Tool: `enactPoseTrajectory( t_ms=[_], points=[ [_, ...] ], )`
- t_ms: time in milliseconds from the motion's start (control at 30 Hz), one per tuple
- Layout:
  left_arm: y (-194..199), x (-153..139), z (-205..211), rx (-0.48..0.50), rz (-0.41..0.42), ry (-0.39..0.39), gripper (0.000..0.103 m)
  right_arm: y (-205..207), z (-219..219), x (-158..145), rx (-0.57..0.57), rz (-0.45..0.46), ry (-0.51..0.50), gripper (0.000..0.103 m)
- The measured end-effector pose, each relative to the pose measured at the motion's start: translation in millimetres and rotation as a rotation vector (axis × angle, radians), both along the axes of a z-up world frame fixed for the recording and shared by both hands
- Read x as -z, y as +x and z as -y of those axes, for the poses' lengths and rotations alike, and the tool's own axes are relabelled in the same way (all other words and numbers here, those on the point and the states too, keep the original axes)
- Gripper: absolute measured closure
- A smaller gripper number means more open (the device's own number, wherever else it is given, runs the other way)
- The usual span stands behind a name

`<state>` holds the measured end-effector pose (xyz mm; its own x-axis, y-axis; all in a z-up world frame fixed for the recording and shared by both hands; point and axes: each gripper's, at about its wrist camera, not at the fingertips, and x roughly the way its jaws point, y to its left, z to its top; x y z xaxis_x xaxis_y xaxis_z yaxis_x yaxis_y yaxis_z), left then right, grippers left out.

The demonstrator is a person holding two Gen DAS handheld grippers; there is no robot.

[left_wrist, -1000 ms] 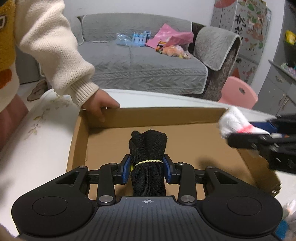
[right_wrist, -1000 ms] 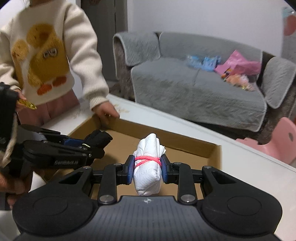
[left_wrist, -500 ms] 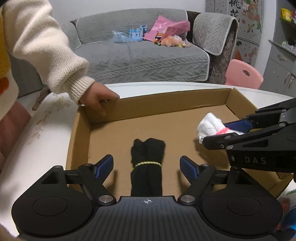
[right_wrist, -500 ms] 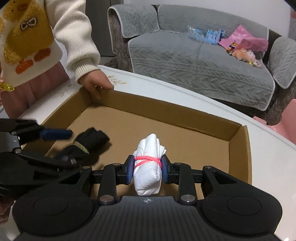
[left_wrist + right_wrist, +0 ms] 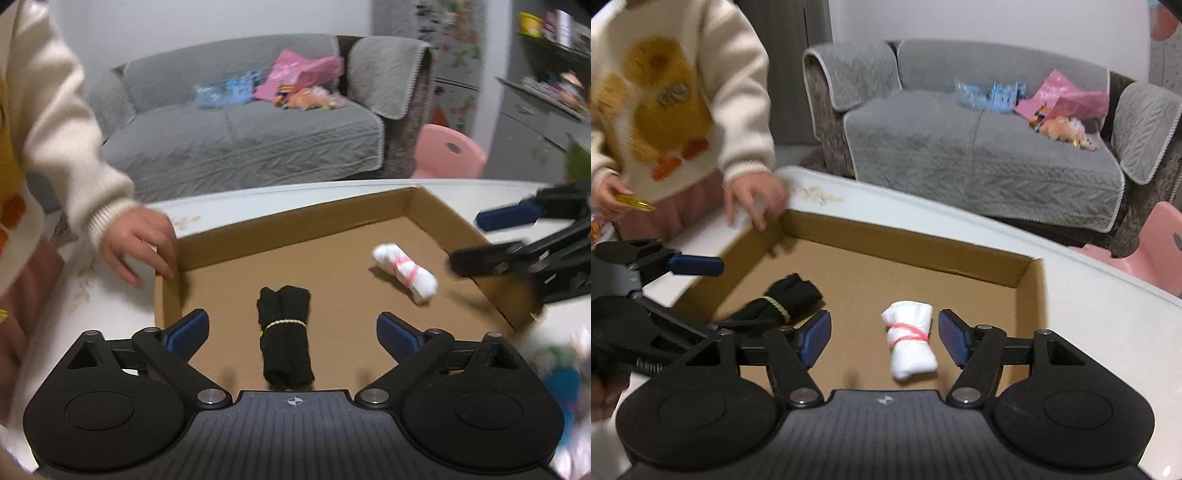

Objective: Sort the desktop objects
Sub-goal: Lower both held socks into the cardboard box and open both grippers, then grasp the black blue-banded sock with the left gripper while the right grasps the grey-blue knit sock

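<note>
Now both tongs point(image 5: 291, 328) point(image 5: 882, 338) are opening, each sock bundle point(image 5: 284, 339) point(image 5: 910, 343) released into the box point(image 5: 295, 225).

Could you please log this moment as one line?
left gripper: opening, black roll released | right gripper: opening, white roll released | both in box

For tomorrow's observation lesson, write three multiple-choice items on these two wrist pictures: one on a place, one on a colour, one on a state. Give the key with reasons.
1. Where does the black sock roll lie?
A. in the cardboard box
B. on the sofa
C. on the pink chair

2. What colour is the band around the white sock roll?
A. yellow
B. pink
C. blue

3. How is the right gripper?
A. clamped on the white roll
B. open, pads clear of the roll
C. holding the box

Key: 1 A, it rests on the box floor; 2 B, a pink band circles it; 3 B, gaps show on both sides.
</note>
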<state>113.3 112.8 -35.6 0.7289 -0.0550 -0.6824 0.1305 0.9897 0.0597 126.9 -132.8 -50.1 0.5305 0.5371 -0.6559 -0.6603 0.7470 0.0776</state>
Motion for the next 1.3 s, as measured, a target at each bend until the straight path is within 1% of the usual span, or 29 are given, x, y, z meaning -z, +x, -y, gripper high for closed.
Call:
enactPoseTrajectory(
  t_ms=[100,167,267,367,467,567,700,767,867,967,1067,1167,1233,1300],
  points=[
    [-27.9,-8.1,0.9,0.071,0.017,0.033,0.000,-16.5,32.5,-14.5,-0.010,0.014,0.032,0.033],
    [-45.5,-8.0,1.0,0.107,0.009,0.036,0.000,-24.3,57.7,-20.9,0.005,0.008,0.063,0.032],
    [-70.7,0.0,-2.0,0.138,-0.014,0.029,0.000,-34.1,86.1,-23.1,0.029,-0.018,0.104,0.031],
    [-86.2,11.6,0.1,0.161,-0.036,0.067,0.000,-49.0,103.1,-23.3,0.037,-0.039,0.141,0.031],
    [-85.2,23.8,3.9,0.159,-0.057,0.083,0.000,-62.4,95.2,-22.0,0.002,-0.057,0.165,0.031],
    [-79.6,36.9,1.9,0.152,-0.067,0.070,0.000,-83.1,67.5,-12.7,-0.086,-0.042,0.127,0.031],
    [-71.0,46.5,-4.3,0.156,-0.072,0.029,0.000,-97.8,24.5,4.7,-0.201,-0.033,0.073,0.031],
    [-70.5,52.0,-5.1,0.173,-0.077,0.049,0.000,-97.8,2.1,13.1,-0.238,-0.038,0.040,0.031],
    [-69.0,58.0,-6.9,0.170,-0.084,0.081,0.000,-99.3,-24.5,24.8,-0.275,-0.028,-0.027,0.032],
    [-67.0,60.4,-8.6,0.176,-0.095,0.064,0.000,-102.5,-38.9,32.4,-0.299,-0.021,-0.058,0.032],
    [-63.2,64.0,-8.8,0.176,-0.103,0.065,0.000,-100.9,-54.1,41.4,-0.291,-0.009,-0.102,0.032],
    [-61.6,66.5,-4.9,0.184,-0.104,0.076,0.000,-105.0,-45.2,35.9,-0.271,-0.005,-0.075,0.032],
    [-59.1,69.7,-2.9,0.195,-0.107,0.092,0.000,-109.8,-23.1,24.7,-0.235,0.000,-0.036,0.029],
    [-59.0,71.7,-2.6,0.207,-0.093,0.091,0.001,-109.4,0.7,15.9,-0.183,0.012,-0.025,0.029]
  ],
)
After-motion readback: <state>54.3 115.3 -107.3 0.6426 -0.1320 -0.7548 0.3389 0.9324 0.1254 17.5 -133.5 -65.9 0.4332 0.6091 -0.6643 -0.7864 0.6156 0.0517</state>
